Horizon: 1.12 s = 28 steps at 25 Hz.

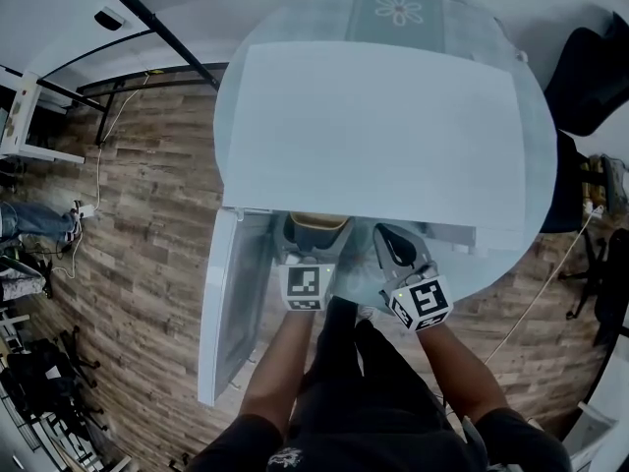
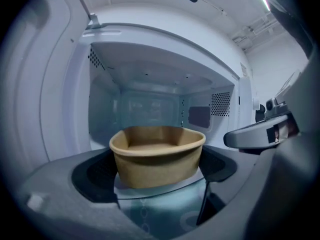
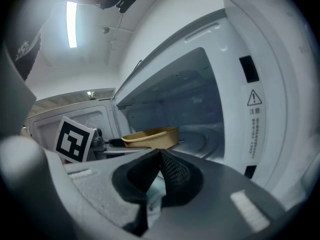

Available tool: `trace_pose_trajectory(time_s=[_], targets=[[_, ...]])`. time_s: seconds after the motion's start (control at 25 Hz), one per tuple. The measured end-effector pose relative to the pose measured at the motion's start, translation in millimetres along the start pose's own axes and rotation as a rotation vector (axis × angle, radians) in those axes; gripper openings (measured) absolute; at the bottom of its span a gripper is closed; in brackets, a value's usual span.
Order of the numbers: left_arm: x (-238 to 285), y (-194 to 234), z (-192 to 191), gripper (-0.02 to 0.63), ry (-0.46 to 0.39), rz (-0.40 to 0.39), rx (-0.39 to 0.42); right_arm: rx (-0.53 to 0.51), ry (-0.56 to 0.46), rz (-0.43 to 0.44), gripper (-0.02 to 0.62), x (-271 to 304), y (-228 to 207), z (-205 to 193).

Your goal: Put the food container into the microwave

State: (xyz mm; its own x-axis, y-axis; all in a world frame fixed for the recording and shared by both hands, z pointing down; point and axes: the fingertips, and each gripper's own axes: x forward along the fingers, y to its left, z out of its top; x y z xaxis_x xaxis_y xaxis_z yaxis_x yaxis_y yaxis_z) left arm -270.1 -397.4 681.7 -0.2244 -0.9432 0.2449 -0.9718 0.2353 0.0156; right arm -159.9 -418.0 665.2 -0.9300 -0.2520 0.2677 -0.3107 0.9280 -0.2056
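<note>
A tan paper food container sits between the jaws of my left gripper, whose pads press its two sides, right at the mouth of the white microwave. The head view shows the container just under the microwave's front edge, with the left gripper behind it. The microwave door hangs open to the left. The lit cavity behind the container holds nothing. My right gripper is beside it on the right, pads together and nothing between them. The container shows to its left.
The microwave stands on a round glass table with a flower-patterned mat at the back. A black chair stands at the right. Cables and metal frames lie on the wooden floor at the left.
</note>
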Motion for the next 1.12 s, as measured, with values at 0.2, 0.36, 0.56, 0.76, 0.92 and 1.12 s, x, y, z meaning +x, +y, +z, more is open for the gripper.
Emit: trace_pose_trajectory(time_s=[0.2,0.36,0.56,0.76,0.92,1.12], targets=[[7.5,-1.4,-2.2,0.505,0.006,0.006,0.007,0.015,0.008,-0.007,0.002,4.1,-2.7,-4.7],[17.3,-0.7,-8.4,0.505,0.026,0.039,0.029,0.006,0.018,-0.005,0.002,4.3,-8.4,-8.0],[25.1,-7.7,-13.0,0.505,0.041,0.038,0.039,-0.003,0.026,-0.002,0.002,-0.9,-10.5,-8.6],[31.7,-9.3,-16.1,0.507,0.054,0.05,0.032,0.0,0.031,0.0,0.002,-5.9,-12.0,-11.3],[31.6,-9.9,-16.3,0.511,0.06,0.057,0.029,0.003,0.033,0.005,0.002,-9.3,-8.8,-12.6],[17.1,-14.8,-16.8,0.518,0.074,0.05,0.013,0.005,0.031,0.011,0.002,-17.0,-3.2,-10.9]])
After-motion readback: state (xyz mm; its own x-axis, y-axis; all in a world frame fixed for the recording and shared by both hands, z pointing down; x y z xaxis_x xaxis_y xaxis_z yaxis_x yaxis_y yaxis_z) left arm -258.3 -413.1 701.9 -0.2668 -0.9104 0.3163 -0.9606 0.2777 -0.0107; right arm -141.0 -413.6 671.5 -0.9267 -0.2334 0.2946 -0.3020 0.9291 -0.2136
